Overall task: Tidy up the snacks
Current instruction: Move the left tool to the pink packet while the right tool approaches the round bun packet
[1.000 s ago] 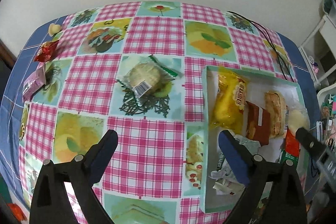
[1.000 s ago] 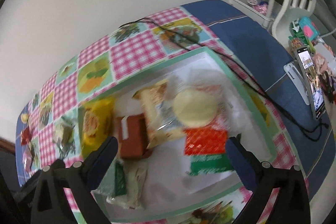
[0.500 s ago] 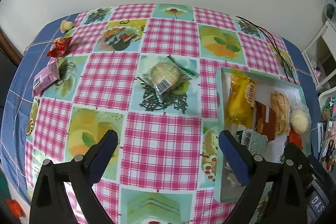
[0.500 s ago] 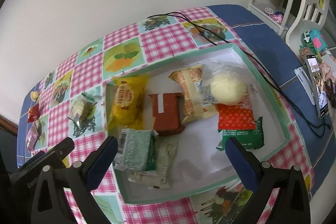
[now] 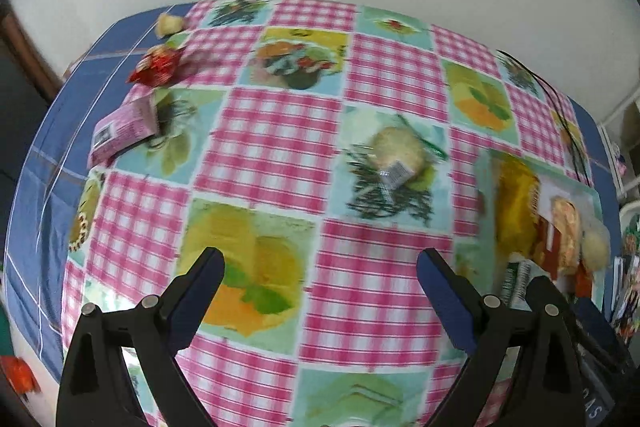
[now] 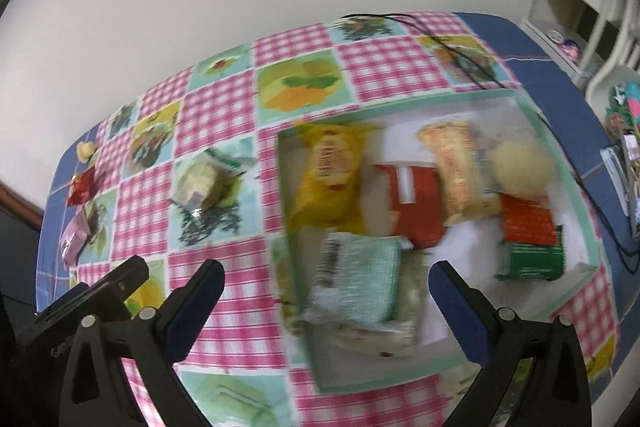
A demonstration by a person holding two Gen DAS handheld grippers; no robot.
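Currently: green-rimmed box holds about 7 snacks. Left of box on tablecloth, 4 remain: wrapped round cake, pink packet, red packet, small pale candy. Left gripper, right gripper: jaws wide apart, empty.

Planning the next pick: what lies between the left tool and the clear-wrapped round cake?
Only bare checked tablecloth between the left tool and the round cake, seen in the left wrist view.
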